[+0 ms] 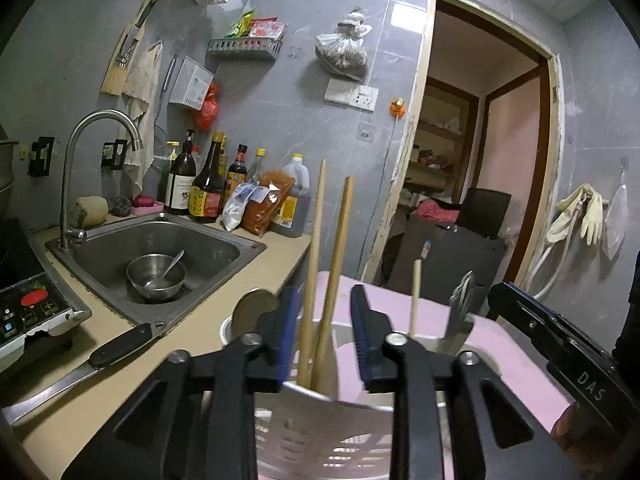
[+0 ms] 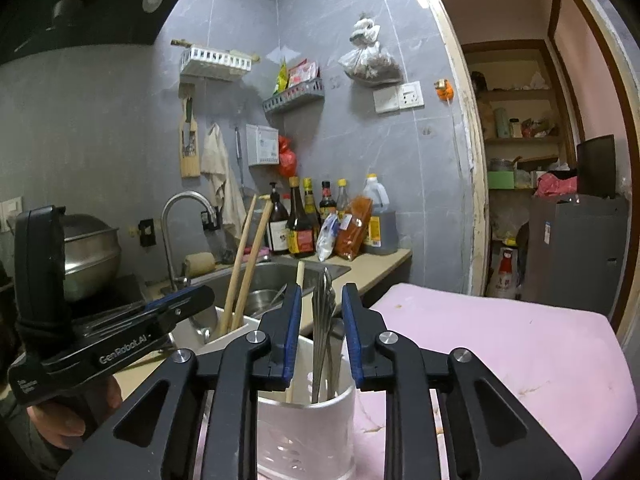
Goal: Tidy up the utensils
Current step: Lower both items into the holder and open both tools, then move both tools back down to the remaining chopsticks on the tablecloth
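- As far as I can judge, most of the sorting is done: the white holder already carries two long wooden sticks, a shorter wooden stick and a cluster of metal utensils.
- On the far left, a black-handled knife lies loose on the desk beside the sink, and a steel bowl with a spoon in it sits down in the sink; these look like what is left.
- My left tool stands moderately open, gripping nothing; the two long sticks rise between its fingers, closer to the left one, and I cannot tell whether they touch it.
- My right tool is likewise parted and empty, and the metal utensils stand upright in the gap, apart from both pads.
- Further right, the holder rests on a pink surface, near its edge beside the desk.
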Motion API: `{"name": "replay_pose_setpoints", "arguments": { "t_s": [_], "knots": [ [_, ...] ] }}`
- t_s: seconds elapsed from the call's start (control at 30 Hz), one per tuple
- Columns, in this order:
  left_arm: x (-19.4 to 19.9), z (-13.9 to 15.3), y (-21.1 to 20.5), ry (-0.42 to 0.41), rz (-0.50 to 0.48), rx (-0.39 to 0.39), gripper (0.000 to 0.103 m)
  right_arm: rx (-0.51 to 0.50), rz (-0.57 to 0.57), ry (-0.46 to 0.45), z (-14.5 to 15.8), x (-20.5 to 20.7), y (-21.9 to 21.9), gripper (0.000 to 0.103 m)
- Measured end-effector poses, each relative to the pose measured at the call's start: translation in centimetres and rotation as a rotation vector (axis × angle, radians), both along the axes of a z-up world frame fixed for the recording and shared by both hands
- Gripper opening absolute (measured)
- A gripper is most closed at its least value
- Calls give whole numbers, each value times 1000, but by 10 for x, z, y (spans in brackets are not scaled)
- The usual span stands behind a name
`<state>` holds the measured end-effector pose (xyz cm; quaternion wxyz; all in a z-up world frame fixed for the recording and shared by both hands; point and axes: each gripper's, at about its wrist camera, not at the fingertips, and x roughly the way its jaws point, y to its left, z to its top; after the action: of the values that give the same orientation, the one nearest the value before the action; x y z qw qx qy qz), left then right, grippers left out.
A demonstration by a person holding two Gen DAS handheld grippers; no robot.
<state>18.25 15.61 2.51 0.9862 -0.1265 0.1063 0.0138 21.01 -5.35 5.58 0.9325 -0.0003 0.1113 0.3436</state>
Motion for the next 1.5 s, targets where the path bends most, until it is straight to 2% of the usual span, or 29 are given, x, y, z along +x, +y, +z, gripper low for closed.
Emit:
{"name": "replay_pose_setpoints", "arguments": {
  "t_s": [0.07,0.13,0.2,0.23,0.3,0.33,0.4,0.47,0.53,0.6,0.77,1.0,1.17,1.5],
  "knots": [
    [-3,6,-4,-6,-6,2,26,10,-11,-12,4,-2,-6,23],
    [-6,11,-9,-12,-12,6,32,23,-29,-24,8,-5,-13,33],
    [-10,16,-15,-24,-24,7,41,40,-48,-39,13,-8,-24,53],
    [-11,19,-18,-28,-28,9,43,44,-55,-44,15,-9,-28,56],
    [-15,24,-26,-41,-39,14,54,52,-78,-57,20,-13,-40,72],
    [-17,27,-29,-50,-43,13,58,55,-93,-67,22,-15,-48,75],
    [-21,31,-36,-69,-55,5,74,59,-115,-80,26,-19,-60,84],
    [-24,36,-42,-84,-72,-8,85,62,-134,-88,29,-22,-73,92],
    [-27,39,-49,-98,-92,-17,91,67,-160,-100,32,-27,-89,103],
    [-29,41,-57,-106,-110,-22,96,68,-187,-113,33,-32,-102,103],
    [-32,43,-82,-106,-167,-10,98,78,-249,-129,36,-43,-135,103],
    [-31,33,-126,-80,-244,51,100,51,-313,-161,39,-59,-172,103],
    [-19,19,-149,2,-308,75,100,9,-335,-152,34,-60,-187,103],
    [3,-7,-178,159,-371,115,100,-75,-384,-44,5,-44,-212,103]
  ]
}}
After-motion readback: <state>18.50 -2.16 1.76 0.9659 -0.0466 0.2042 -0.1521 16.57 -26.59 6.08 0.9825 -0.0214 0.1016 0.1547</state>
